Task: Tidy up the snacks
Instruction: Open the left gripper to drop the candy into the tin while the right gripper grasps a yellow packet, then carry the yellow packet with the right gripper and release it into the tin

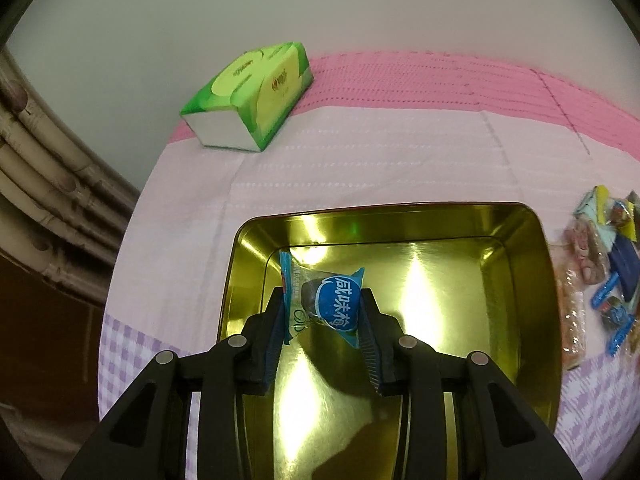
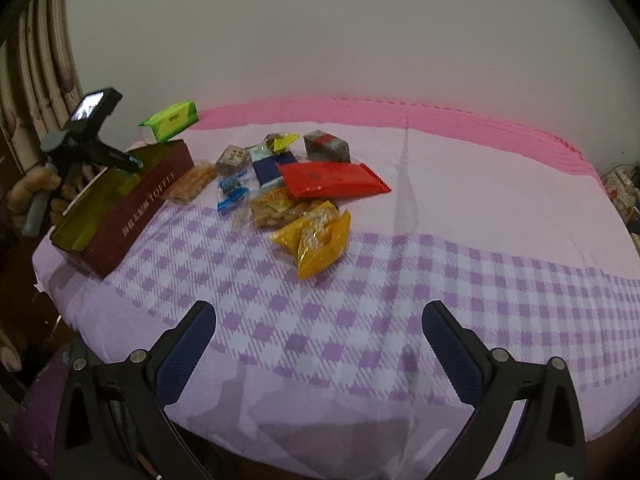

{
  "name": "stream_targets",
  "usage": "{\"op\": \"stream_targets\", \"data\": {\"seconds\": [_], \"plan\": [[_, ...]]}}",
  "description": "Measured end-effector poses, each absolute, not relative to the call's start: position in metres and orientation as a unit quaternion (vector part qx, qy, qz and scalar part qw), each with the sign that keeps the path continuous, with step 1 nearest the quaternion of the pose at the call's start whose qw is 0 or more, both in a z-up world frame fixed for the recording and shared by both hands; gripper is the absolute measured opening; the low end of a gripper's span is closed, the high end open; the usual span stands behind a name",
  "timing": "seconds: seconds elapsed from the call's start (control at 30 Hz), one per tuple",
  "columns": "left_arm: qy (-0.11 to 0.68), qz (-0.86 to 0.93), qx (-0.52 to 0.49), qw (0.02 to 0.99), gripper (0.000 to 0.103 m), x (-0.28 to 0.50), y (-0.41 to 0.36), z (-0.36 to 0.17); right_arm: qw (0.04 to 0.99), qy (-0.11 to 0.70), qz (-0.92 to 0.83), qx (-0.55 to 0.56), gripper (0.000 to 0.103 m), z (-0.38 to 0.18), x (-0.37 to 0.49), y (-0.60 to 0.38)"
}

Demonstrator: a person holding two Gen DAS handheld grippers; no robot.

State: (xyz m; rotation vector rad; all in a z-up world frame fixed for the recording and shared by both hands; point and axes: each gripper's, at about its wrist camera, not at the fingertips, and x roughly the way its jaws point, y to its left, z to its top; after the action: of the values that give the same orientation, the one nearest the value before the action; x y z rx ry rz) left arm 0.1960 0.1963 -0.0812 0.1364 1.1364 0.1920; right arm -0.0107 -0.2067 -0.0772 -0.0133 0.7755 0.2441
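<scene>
My left gripper (image 1: 324,296) is shut on a blue wrapped candy (image 1: 336,304), holding it just above the shiny gold floor of an open tin (image 1: 516,264). The right wrist view shows this tin (image 2: 136,208) as a dark red box marked TOFFEE at the left of the bed, with the left gripper (image 2: 120,160) dipping into it. A pile of snacks lies right of the tin: a red packet (image 2: 332,178), a yellow packet (image 2: 316,240), blue candies (image 2: 232,194) and several more. My right gripper (image 2: 319,312) is open over the checked cloth, with nothing between its fingers.
A green tissue box (image 1: 252,96) (image 2: 170,122) sits behind the tin near the wall. Snacks (image 1: 600,272) lie right of the tin. A curtain (image 1: 48,184) hangs at the left, past the bed's edge. Purple checked cloth (image 2: 480,280) spreads in front of the pile.
</scene>
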Motion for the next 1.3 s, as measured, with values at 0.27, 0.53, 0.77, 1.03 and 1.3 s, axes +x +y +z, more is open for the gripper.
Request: {"op": "stream_targets", "data": {"seconds": [0.27, 0.53, 0.77, 1.03, 1.3], "plan": [[0.545, 0.092, 0.06, 0.831, 0.051, 0.202, 0.203, -0.083, 0.917, 0.368, 0.154, -0.024, 0.103, -0.072, 0.023, -0.206], [0.493, 0.089, 0.02, 0.865, 0.069, 0.16, 0.201, -0.035, 0.893, 0.399, 0.192, -0.081, 0.103, -0.092, 0.065, -0.198], [0.468, 0.061, -0.002, 0.882, 0.074, 0.093, 0.176, 0.0, 0.868, 0.425, 0.235, -0.1, 0.088, -0.106, 0.093, -0.196], [0.458, 0.065, -0.017, 0.886, 0.076, 0.035, 0.166, 0.012, 0.844, 0.46, 0.256, -0.104, 0.047, -0.112, 0.108, -0.19], [0.393, 0.123, -0.001, 0.911, 0.076, 0.006, 0.17, 0.023, 0.866, 0.422, 0.261, -0.059, 0.047, -0.072, 0.066, -0.182]]}}
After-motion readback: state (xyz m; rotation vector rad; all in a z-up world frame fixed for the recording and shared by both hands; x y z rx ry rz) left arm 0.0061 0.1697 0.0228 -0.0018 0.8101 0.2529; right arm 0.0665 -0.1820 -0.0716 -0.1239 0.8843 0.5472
